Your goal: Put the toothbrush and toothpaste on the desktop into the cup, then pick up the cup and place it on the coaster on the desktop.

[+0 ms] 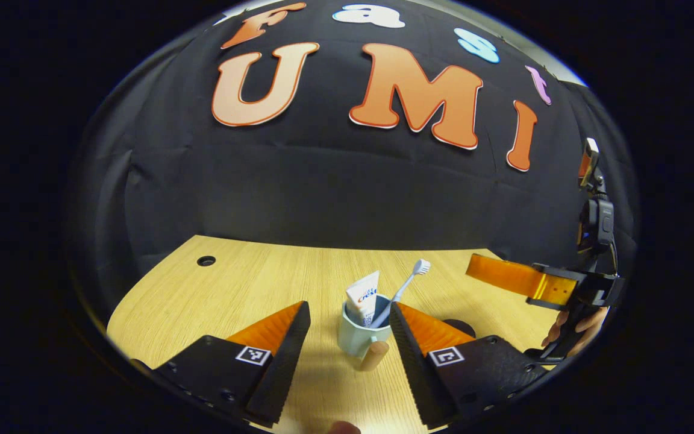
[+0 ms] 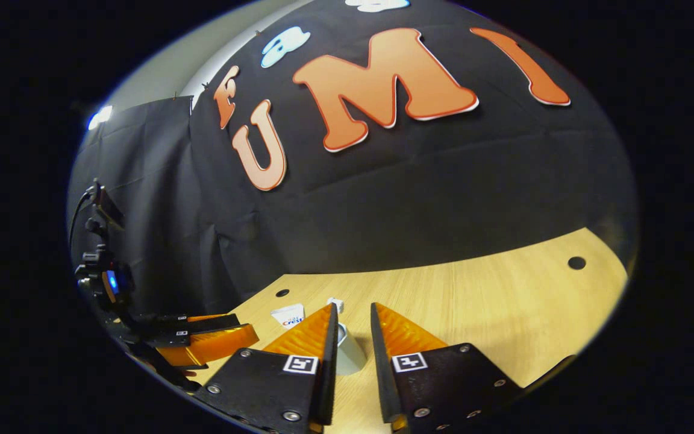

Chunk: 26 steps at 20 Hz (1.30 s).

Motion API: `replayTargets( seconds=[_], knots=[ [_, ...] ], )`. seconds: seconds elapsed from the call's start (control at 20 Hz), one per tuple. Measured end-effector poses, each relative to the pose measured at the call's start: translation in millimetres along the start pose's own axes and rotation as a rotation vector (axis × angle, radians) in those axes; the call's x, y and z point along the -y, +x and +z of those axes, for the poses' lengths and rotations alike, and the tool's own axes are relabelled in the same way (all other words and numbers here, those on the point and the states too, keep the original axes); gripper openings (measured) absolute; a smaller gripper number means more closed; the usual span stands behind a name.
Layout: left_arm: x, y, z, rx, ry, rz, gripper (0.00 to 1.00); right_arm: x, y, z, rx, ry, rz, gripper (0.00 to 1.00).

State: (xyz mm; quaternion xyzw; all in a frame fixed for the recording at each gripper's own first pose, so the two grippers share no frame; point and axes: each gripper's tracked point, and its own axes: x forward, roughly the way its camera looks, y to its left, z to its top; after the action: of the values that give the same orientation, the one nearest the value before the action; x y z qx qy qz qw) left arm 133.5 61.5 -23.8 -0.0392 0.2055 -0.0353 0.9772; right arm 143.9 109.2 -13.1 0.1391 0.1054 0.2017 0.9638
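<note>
Standing in the pale cup (image 1: 359, 337) near the middle of the tabletop (image 1: 232, 289), the toothpaste (image 1: 364, 296) and toothbrush (image 1: 404, 284) are already loaded, so the step in hand looks like the pickup. Spread wide, the left gripper (image 1: 347, 337) has a finger on either side of the cup, neither pressing it. Nearer the right edge, the right gripper (image 2: 352, 337) has its fingers apart with a narrow gap and pinches nothing. A dark round shape, likely the coaster (image 1: 464, 327), peeks out behind the left gripper's right finger. Next calls for closing squarely on the cup wall, clear of its wooden handle (image 1: 374, 355).
</note>
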Motion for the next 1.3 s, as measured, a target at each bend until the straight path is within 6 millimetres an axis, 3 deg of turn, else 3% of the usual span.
replayTargets(
  seconds=[0.1, 0.2, 0.25, 0.3, 0.45, 0.6, 0.8, 1.05, 1.3],
  knots=[
    [7.7, 3.1, 1.5, -0.047, 0.022, -0.015, 0.83, 6.3, -17.1, 12.2, 0.036, -0.041, -0.015, 0.54],
    [15.1, 9.3, -0.9, -0.109, 0.047, -0.030, 0.83, 10.2, -32.3, 18.0, 0.060, -0.086, -0.023, 0.57],
    [21.1, 11.4, -2.9, -0.139, 0.055, -0.042, 0.86, 11.5, -40.7, 20.1, 0.069, -0.111, -0.027, 0.71],
    [26.3, 13.3, -6.6, -0.174, 0.065, -0.046, 1.00, 12.1, -48.7, 21.9, 0.078, -0.134, -0.030, 0.75],
    [35.0, 23.3, -21.6, -0.283, 0.094, -0.052, 0.98, 15.1, -69.3, 29.1, 0.108, -0.190, -0.038, 0.87],
    [37.7, 28.9, -40.9, -0.414, 0.140, -0.041, 0.98, 17.9, -87.2, 35.8, 0.153, -0.209, -0.049, 0.91],
    [34.2, 36.2, -71.3, -0.563, 0.135, -0.002, 0.98, 24.3, -101.6, 29.6, 0.164, -0.230, -0.077, 0.91],
    [26.5, 50.3, -90.7, -0.690, 0.196, 0.025, 0.98, 24.8, -117.9, 10.3, 0.164, -0.188, -0.076, 0.91],
    [21.1, 65.1, -109.9, -0.749, 0.209, 0.041, 1.00, 29.0, -135.6, 11.7, 0.189, -0.227, -0.112, 0.92]
  ],
)
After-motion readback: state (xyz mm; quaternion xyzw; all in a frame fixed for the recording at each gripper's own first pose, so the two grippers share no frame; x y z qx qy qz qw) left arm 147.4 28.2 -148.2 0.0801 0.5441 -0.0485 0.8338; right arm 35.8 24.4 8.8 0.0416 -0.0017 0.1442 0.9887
